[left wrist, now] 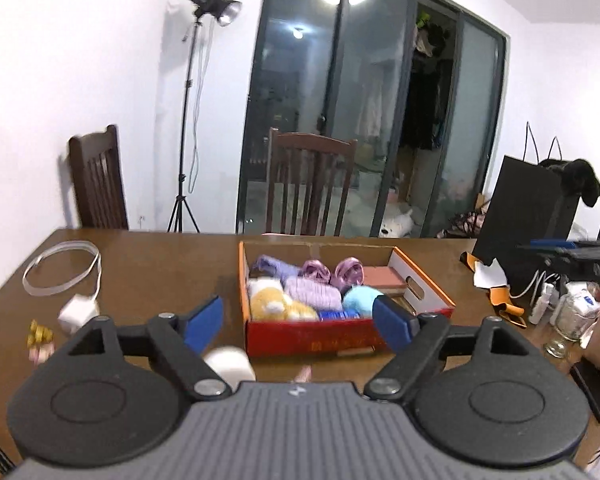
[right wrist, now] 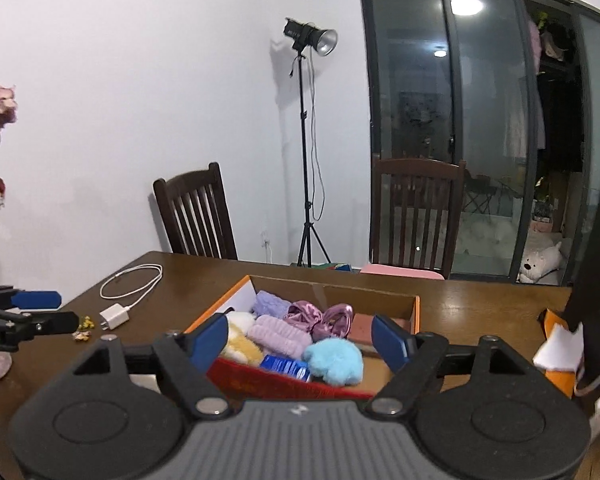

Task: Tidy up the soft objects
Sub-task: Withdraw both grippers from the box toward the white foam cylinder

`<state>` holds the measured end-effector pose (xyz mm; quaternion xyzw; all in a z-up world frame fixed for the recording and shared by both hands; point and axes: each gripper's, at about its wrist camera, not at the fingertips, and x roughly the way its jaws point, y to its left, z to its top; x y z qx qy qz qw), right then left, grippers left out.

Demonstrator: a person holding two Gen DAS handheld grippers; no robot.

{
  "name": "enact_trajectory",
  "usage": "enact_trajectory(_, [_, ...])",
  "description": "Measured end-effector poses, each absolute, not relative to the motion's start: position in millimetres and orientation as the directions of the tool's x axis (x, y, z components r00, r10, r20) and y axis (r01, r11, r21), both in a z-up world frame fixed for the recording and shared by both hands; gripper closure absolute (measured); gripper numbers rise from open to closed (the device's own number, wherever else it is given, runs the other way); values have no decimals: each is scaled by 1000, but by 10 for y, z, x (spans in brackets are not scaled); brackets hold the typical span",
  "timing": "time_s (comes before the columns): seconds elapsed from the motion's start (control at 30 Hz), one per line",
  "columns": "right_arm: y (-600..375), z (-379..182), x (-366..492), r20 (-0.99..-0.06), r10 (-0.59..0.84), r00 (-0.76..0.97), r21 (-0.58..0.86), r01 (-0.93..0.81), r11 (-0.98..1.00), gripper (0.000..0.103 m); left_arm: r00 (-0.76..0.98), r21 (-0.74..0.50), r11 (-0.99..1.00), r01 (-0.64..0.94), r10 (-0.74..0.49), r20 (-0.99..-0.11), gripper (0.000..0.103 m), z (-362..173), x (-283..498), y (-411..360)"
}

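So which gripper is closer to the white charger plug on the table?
Left. The left gripper hangs just right of the white charger plug. The right gripper sits farther right, over the box of soft things. Both jaws are open and empty.

A red box [left wrist: 312,334] with orange rim holds lilac ribbed cloth [left wrist: 314,295], a sky-blue fluffy toy [right wrist: 334,360], yellow plush [left wrist: 276,304]; brown bench [left wrist: 160,272].

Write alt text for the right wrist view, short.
The open, empty right gripper hangs above a red and orange cardboard box on a brown wooden table; the box holds soft items, among them a light blue plush, a lilac knit piece and a yellow plush. A white charger lies left.
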<state>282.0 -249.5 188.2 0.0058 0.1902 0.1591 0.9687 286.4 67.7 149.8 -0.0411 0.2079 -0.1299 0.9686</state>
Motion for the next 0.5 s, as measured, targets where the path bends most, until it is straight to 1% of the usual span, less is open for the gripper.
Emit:
enact_trajectory(0.07, [-2483,1703,2462,-336,334,881,73,-329,941,17,879,-169,955,244,-292,-377,16,1324,2578,765])
enact_trajectory(0.13, [-2448,1477,2145,-337,366,867,81,-361,929,17,884,-190,952,241,-296,-363,13,1138,2315,861])
enact_trajectory(0.2, [-2415,1282,1918,-363,384,849,89,-379,921,17,887,-224,953,204,-277,-369,11,929,2110,962])
enact_trajectory(0.3, [-2313,1005,1713,-419,369,830,104,-360,927,17,869,-346,929,131,-276,-412,11,641,1965,1173])
enact_trajectory(0.37, [-2266,913,1694,-440,394,807,131,-376,917,17,861,-408,908,96,-282,-424,12,536,1965,1317])
enact_trajectory(0.5, [-2089,848,1947,-451,433,780,164,-404,900,17,862,-379,923,73,-249,-442,12,489,2135,1431])
